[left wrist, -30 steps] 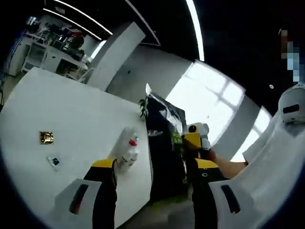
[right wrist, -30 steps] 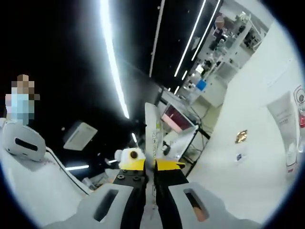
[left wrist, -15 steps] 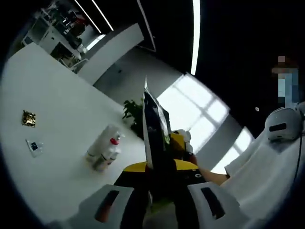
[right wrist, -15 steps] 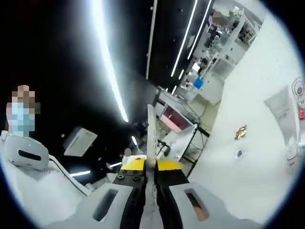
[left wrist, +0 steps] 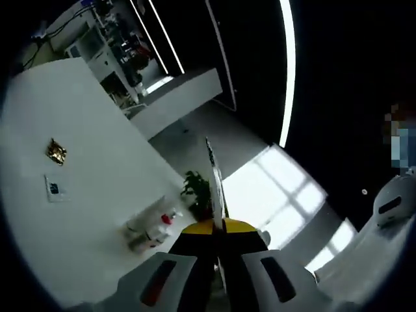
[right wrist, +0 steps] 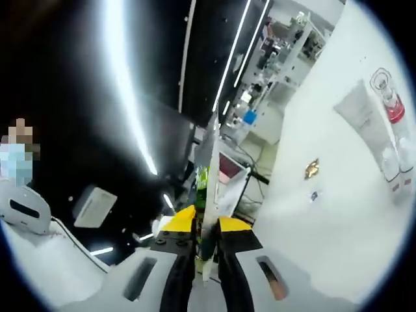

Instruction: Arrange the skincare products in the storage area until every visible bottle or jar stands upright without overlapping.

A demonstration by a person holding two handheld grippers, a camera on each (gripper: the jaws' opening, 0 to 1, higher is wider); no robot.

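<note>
1. Left gripper (left wrist: pixel 218 227) had its yellow-tipped jaws pinched narrow on a thin flat pouch (left wrist: pixel 214 170), seen edge-on, rising straight up from between the fingertips.
2. Right gripper (right wrist: pixel 203 224) was likewise clamped narrow on the same sort of thin sheet edge, the pouch (right wrist: pixel 209 153), sticking up past its fingers; likely both held one pouch, though I could not confirm it was the same item.
3. The skincare products lay on the white table (left wrist: pixel 78 195): a cluster of small bottles (left wrist: pixel 148 231), one with a red cap, lying down left of and beyond the left fingers.
4. From the right gripper view a white tube (right wrist: pixel 365 127) and a clear red-banded bottle (right wrist: pixel 390 110) lay flat, touching side by side, far right of the fingers.
5. Small gold packet (left wrist: pixel 56 151) and a small flat sachet (left wrist: pixel 54 188) lay well apart from the bottles, farther left.
6. Progress judged: early. No bottle stood upright; all of the standing-up remained.
7. Hard to tell: the pouch's face and contents, how many bottles were in the cluster, any storage area. Labels too small to read.
</note>
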